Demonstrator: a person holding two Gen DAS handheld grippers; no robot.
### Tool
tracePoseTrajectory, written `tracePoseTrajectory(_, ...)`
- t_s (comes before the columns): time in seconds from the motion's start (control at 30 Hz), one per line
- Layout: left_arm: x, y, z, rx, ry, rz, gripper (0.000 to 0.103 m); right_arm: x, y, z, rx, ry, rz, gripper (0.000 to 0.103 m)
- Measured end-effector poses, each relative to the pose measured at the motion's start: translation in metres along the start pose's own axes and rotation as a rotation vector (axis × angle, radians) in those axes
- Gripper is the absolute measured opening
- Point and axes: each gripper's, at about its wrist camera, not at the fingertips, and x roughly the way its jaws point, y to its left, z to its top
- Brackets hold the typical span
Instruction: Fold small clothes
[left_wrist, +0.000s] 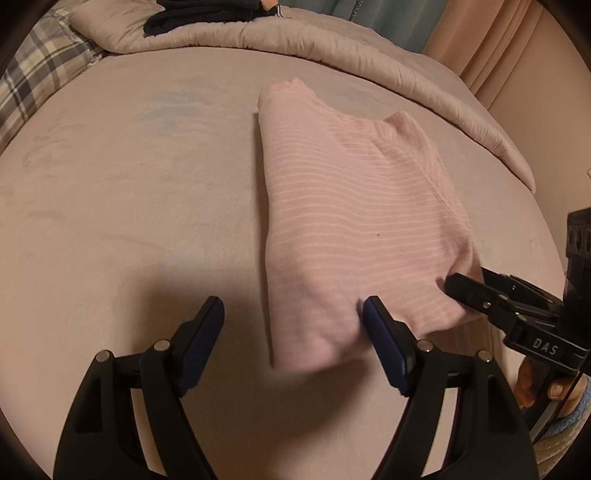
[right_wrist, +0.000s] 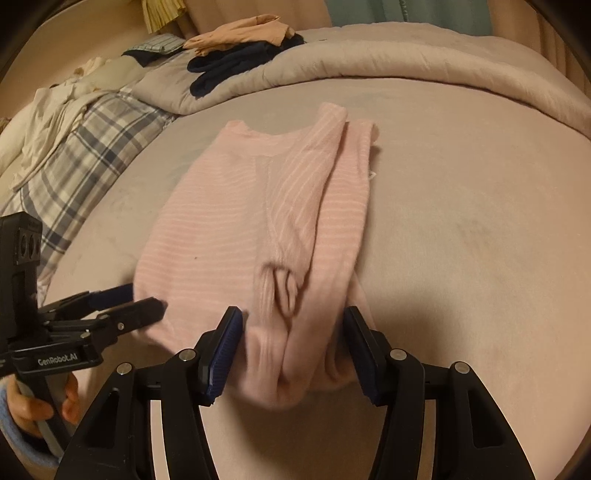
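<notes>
Left gripper with its jaws standing wide apart at the near left corner of the pink striped top, the right-hand pad touching the hem and the other pad over bare sheet, nothing clamped; right gripper likewise spread, its two blue pads straddling the bunched near hem of the garment without pinching it. The top lies lengthwise on the bed sheet, neckline away from the person, already narrowed: one side and its sleeve are folded over the body, the cuff resting near the hem. Beyond it sit the rolled duvet, a pile of dark clothes and a plaid pillow. The step in hand appears to be seizing the hem at both corners to carry it up to the neckline. For a clean fold, each gripper should take all layers at its corner, including the folded-in sleeve, and close fully before lifting; both should rise together and travel evenly so the crease runs square across the body. The knit looks soft and limp, so a shallow bite is likely to shed the lower layer, and the rumpled near edge would be better flattened first. Motion blur at the hem leaves the exact layer count uncertain
</notes>
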Motion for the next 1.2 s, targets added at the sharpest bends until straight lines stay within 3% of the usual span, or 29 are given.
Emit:
tracePoseTrajectory(0.13,-0.017,-0.009,-0.006,0.009,-0.010,0.023,0.083,-0.021,-0.002,-0.013,0.034,-0.023,-0.006,0.072)
tracePoseTrajectory(0.3,-0.044,-0.028,-0.016,0.068,-0.043,0.056,0.096,-0.045,0.000,-0.025,0.040,-0.043,0.000,0.078)
tracePoseTrajectory(0.37,-0.056,-0.034,-0.022,0.072,-0.058,0.068,0.102,-0.054,0.003,-0.028,0.033,-0.060,-0.005,0.089)
tracePoseTrajectory(0.57,-0.081,-0.044,-0.030,0.064,-0.084,0.093,0.102,-0.082,0.013,-0.032,0.009,-0.117,0.003,0.093)
tracePoseTrajectory(0.73,-0.107,-0.047,-0.036,0.021,-0.115,0.052,0.102,-0.099,0.029,-0.036,-0.023,-0.154,0.007,0.099)
tracePoseTrajectory(0.97,-0.134,-0.057,-0.041,0.006,-0.143,0.081,0.102,-0.120,0.047,-0.039,-0.059,-0.217,0.010,0.102)
tracePoseTrajectory(1.1,-0.143,-0.062,-0.044,0.013,-0.147,0.138,0.102,-0.128,0.054,-0.042,-0.069,-0.230,0.011,0.102)
tracePoseTrajectory(1.2,-0.147,-0.061,-0.046,0.001,-0.141,0.132,0.102,-0.132,0.058,-0.043,-0.078,-0.242,0.007,0.102)
